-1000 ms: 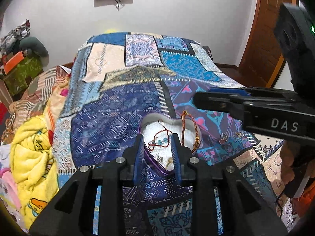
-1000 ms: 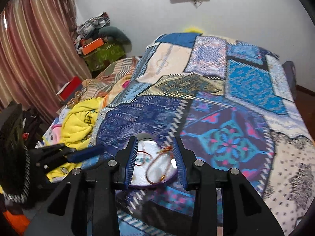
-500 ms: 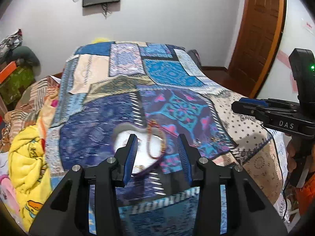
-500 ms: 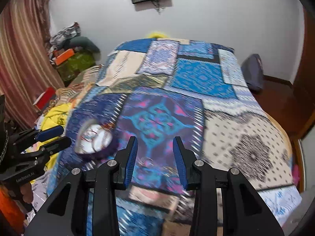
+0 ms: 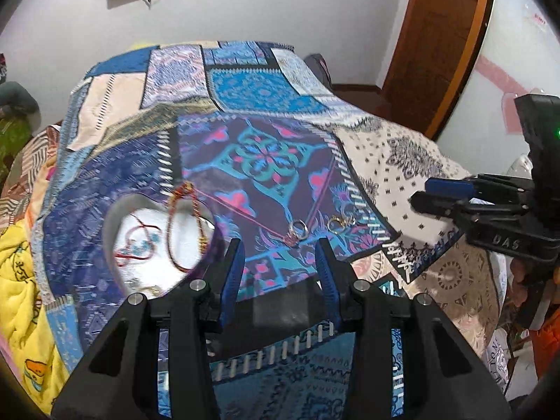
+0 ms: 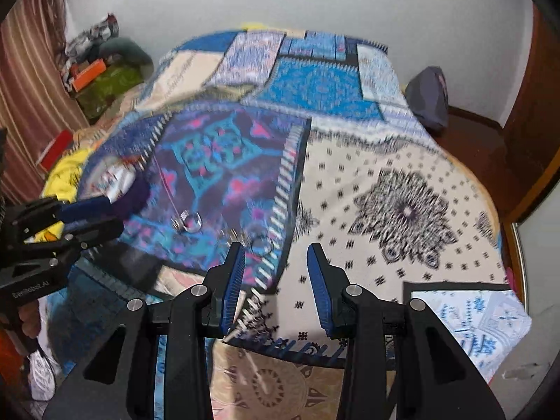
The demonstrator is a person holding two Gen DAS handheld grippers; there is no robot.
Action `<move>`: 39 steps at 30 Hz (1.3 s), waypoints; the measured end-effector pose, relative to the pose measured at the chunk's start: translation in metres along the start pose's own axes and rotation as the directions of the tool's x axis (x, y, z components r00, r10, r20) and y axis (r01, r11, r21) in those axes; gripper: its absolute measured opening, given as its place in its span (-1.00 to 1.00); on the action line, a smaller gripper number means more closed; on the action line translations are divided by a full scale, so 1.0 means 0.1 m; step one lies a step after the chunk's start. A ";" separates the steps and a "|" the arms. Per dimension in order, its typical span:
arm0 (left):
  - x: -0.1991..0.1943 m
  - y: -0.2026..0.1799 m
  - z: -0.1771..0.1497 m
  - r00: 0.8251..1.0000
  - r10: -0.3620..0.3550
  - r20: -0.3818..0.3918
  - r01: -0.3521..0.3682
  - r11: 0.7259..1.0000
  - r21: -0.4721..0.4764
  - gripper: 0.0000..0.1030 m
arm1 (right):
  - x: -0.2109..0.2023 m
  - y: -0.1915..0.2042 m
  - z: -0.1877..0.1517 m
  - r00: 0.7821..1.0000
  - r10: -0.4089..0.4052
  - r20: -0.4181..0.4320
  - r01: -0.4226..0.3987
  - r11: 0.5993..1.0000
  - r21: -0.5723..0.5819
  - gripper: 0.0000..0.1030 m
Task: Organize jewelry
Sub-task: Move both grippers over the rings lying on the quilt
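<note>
Left gripper [image 5: 280,266]: blue-padded jaws spread wide, nothing between them, hovering over the patchwork-print bedspread [image 5: 266,161]. Right gripper [image 6: 276,273]: jaws also wide apart and empty, above the cream dotted patch of the same bedspread.

Heart-shaped purple tin with white lining [image 5: 157,245] sits on the bedspread, left of and just beyond the left gripper's left finger. Inside it: a thin red cord bracelet with pale blue beads [image 5: 138,241]. A red-and-gold braided bracelet [image 5: 185,224] lies partly in the tin, its far end draped over the rim. Something small and gold-coloured sits at the tin's near edge; too blurred to identify.

Loose pieces outside the tin: a cluster of silver rings [image 5: 297,232] on the purple-and-teal patch, straight ahead between the left fingers, and a second cluster of gold-toned rings [image 5: 341,222] just to its right, near the white-striped seam.

Right wrist view is motion-blurred. It shows the tin [image 6: 115,182] far left, beyond the left gripper's tips, the silver rings [image 6: 189,224] mid-left, and the other cluster [image 6: 259,241] just ahead of the right gripper's left finger.
</note>
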State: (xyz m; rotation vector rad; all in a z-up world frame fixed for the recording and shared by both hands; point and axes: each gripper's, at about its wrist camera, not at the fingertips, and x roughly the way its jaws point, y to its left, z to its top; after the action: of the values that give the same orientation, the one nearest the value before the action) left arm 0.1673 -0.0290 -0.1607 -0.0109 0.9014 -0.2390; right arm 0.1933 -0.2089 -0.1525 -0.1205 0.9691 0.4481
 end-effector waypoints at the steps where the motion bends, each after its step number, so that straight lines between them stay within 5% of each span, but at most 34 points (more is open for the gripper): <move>1: 0.06 -0.02 -0.01 1.000 -0.004 -0.013 0.004 1.000 0.005 -0.21 | 0.04 0.00 -0.02 1.000 -0.002 -0.011 0.002 1.000 -0.005 -0.35; 19: 0.68 -0.11 -0.01 0.994 -0.023 -0.105 0.028 0.999 0.046 -0.22 | 0.53 0.17 0.00 0.992 -0.001 -0.123 -0.024 0.980 -0.199 -0.35; 26: 0.79 -0.15 0.05 0.995 -0.024 -0.098 0.030 0.997 0.068 -0.58 | 0.57 0.17 0.00 0.992 0.020 -0.124 -0.046 0.976 -0.211 -0.35; 30: 0.83 -0.14 0.07 0.995 -0.030 -0.097 0.035 0.998 0.048 -0.72 | 0.59 0.21 0.00 0.993 0.010 -0.115 -0.037 0.971 -0.235 -0.55; 39: 0.81 -0.15 0.06 0.995 -0.034 -0.093 0.037 0.999 0.038 -0.74 | 0.53 0.19 -0.02 0.995 0.013 -0.103 -0.034 0.979 -0.202 -0.62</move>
State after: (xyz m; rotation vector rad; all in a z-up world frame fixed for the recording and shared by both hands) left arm 0.2170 -0.0613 -0.2177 0.0210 0.9889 -0.2924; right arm 0.2097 -0.1751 -0.1950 -0.3192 1.0233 0.5670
